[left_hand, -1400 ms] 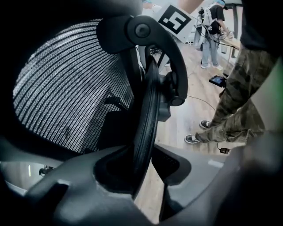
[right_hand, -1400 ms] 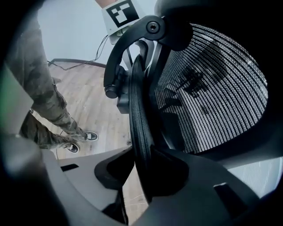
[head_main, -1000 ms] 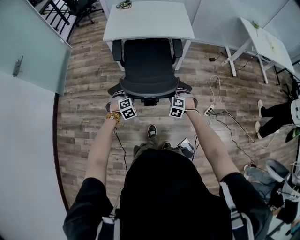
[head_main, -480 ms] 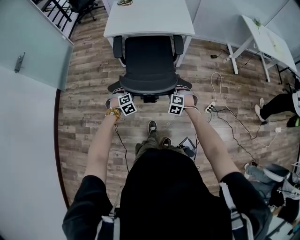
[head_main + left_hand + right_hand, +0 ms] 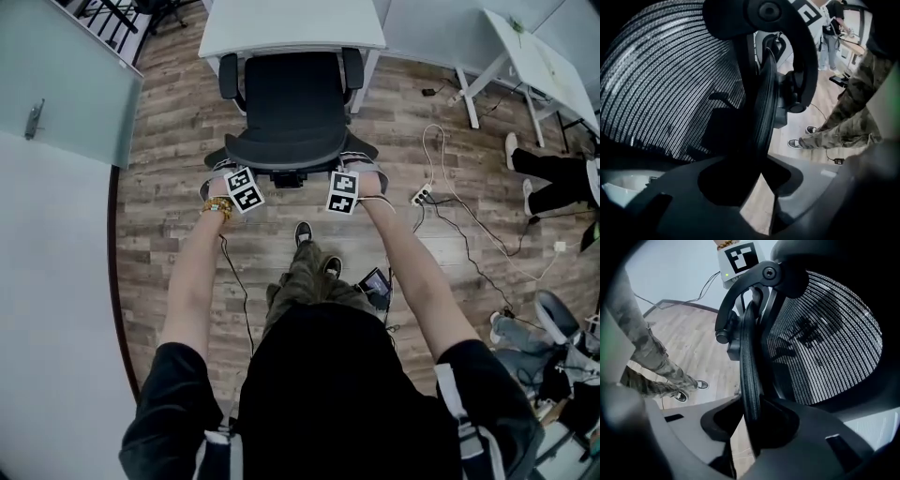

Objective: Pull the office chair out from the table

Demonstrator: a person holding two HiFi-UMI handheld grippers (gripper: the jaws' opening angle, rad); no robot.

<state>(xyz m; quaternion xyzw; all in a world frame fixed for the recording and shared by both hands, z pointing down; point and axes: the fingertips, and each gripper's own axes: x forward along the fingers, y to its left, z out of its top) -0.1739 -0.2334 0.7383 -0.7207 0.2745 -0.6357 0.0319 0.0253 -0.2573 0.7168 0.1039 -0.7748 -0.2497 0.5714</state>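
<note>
Currently, location: the office chair point(image 5: 286, 103) is standing at the near edge of the white table point(image 5: 291, 23), with its armrests reaching the table edge and its back facing the operator.
Handling: the chair is looking bulky and fairly heavy, though it is probably rolling freely on the wood floor; the mesh back is looking springy and the frame stiff.
Hold point: the backrest rim point(image 5: 286, 161) is offering the firmest purchase, at its two top corners.
Left gripper point(image 5: 230, 178): is clamping the rim's left end, with the rim seated between its jaws.
Right gripper point(image 5: 354, 178): is grasping the right end; its jaws have just been closing further on the rim.
Surroundings: a glass partition point(image 5: 66, 84) is standing at left, a second table point(image 5: 539, 70) at far right, and a bystander's legs point(image 5: 553, 169) at right.
Obstructions: the operator's shoes point(image 5: 305, 232) and a small floor device point(image 5: 377, 281) are lying in the pull path; cables with a power strip point(image 5: 419, 197) are trailing just right of the base.
</note>
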